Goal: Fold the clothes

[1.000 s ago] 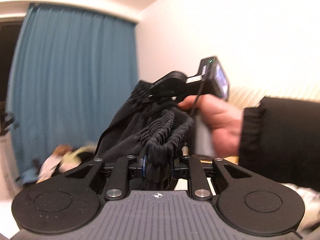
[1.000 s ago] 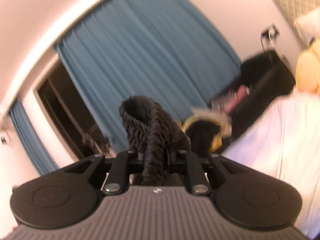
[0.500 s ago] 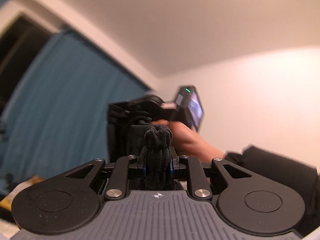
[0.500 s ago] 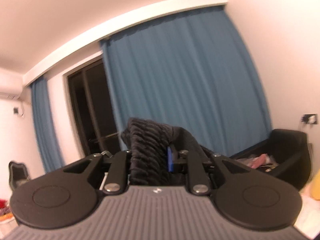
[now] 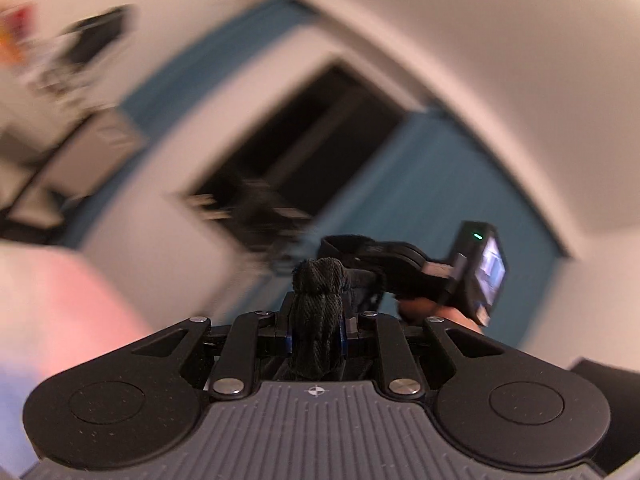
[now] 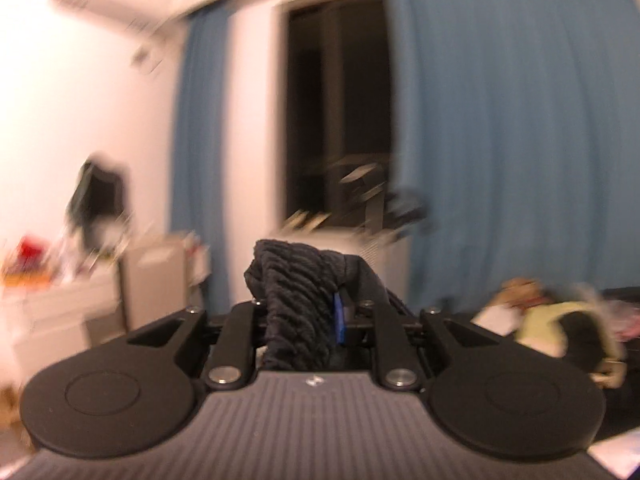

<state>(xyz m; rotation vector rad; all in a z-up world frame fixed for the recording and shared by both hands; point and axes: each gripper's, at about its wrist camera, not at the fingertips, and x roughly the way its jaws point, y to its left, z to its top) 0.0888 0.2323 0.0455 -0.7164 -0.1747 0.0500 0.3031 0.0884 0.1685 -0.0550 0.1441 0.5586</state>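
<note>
The left gripper point(image 5: 316, 320), matte black with a ribbed grey body, is clamped on a bunched, gathered band of the black garment point(image 5: 318, 312); the cloth is soft, ridged like elastic ruching, and bulges in a rounded knot above the blue-edged pads. Just beyond it, to the right, the right gripper point(image 5: 344, 246) shows from outside, held in a hand point(image 5: 432, 308) with a small lit screen on its back; it grips the same dark cloth at another spot. In the right wrist view, the right gripper point(image 6: 316, 316) is closed on a thick fold of the garment point(image 6: 300, 300), its ribbed, rope-like texture filling the gap between the pads, one blue pad edge showing. Behind, blurred: long blue curtains point(image 6: 512, 140) in soft vertical pleats flank a dark window point(image 6: 336, 100); pale smooth walls; a heap of clothes point(image 6: 552, 320), yellow and white, lies low on the right.
</note>
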